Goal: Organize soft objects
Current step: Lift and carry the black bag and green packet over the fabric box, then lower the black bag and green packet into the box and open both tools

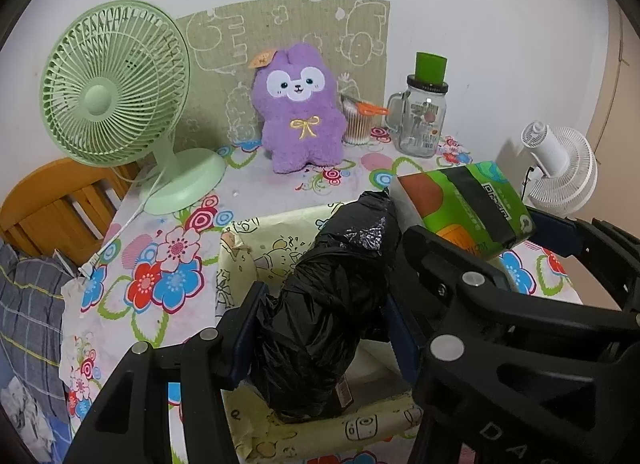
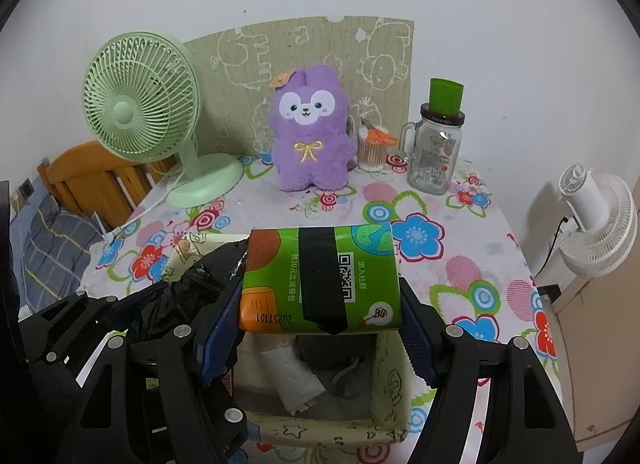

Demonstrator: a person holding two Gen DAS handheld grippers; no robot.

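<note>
The left gripper [image 1: 320, 328] clamps a black bag roll [image 1: 332, 288] above the storage box [image 2: 390, 380]; the right gripper [image 2: 320, 320] grips a green tissue pack [image 2: 320, 276] over it. A purple plush [image 2: 310, 131] sits at the desk's back edge.

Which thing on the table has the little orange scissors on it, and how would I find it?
Start at the purple plush bunny sitting at the back of the flowery table. Right beside it, before the glass mug jar with the green cup on top, stands a small clear tub of cotton swabs. It is the only one with orange-handled scissors lying across its top.
</note>
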